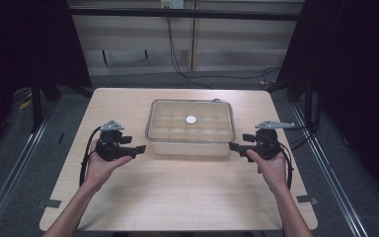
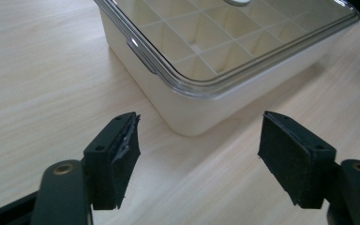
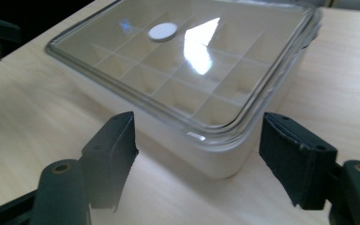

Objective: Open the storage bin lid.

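A white compartment box (image 1: 190,147) with a clear lid (image 1: 168,111) stands in the middle of the wooden table; a small white disc (image 1: 191,119) lies on the lid. My left gripper (image 1: 140,148) hovers just off the box's near left corner (image 2: 190,123), jaws open, nothing between them. My right gripper (image 1: 233,146) is off the near right corner (image 3: 220,166), also open and empty. In the left gripper view the left gripper (image 2: 199,152) frames that corner from a short distance. The right gripper (image 3: 198,157) does the same in its own view, where the disc (image 3: 162,31) shows on the lid.
The wooden table (image 1: 177,197) has bare room in front of the box and on both sides. Its edges drop to a grey floor. Dark curtains flank the table, and cables (image 1: 177,64) run along the floor behind it.
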Motion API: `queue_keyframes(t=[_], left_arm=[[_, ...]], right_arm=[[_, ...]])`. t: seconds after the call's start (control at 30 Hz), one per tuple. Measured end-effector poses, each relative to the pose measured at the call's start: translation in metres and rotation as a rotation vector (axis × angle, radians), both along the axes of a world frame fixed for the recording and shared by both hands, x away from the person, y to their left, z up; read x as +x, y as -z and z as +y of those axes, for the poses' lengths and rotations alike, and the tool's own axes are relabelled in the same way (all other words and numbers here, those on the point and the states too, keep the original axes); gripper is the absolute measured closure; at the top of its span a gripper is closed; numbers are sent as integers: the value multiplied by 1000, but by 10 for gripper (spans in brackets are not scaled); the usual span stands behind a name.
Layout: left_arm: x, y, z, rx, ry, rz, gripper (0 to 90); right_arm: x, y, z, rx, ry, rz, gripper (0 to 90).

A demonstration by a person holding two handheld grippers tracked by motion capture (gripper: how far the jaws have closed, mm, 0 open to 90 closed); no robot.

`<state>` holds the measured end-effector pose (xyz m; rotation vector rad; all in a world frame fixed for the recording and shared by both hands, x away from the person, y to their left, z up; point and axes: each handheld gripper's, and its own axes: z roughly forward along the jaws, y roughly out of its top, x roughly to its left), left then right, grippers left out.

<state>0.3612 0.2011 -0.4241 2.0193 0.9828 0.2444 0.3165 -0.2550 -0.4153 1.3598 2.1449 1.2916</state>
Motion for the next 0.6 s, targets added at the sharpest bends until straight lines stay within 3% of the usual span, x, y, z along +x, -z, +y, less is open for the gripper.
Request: queue_keyframes(t=[0.03,0.17,0.47,0.53,0.6], left_arm=[[3,-2,0,0,0,-5,280],[12,-5,-2,-13,8,-6,181],[36,-11,-10,18,5,17,182],[41,-12,-8,-4,-11,29,183],[45,-13,-9,1,-17,38,181]], right_arm=[[2,-1,0,-19,20,-17,281],[13,-4,-3,-23,26,-4,280],[34,-10,-1,-26,21,44,236],[42,-9,1,-31,17,57,217],[47,-9,2,-33,14,64,217]])
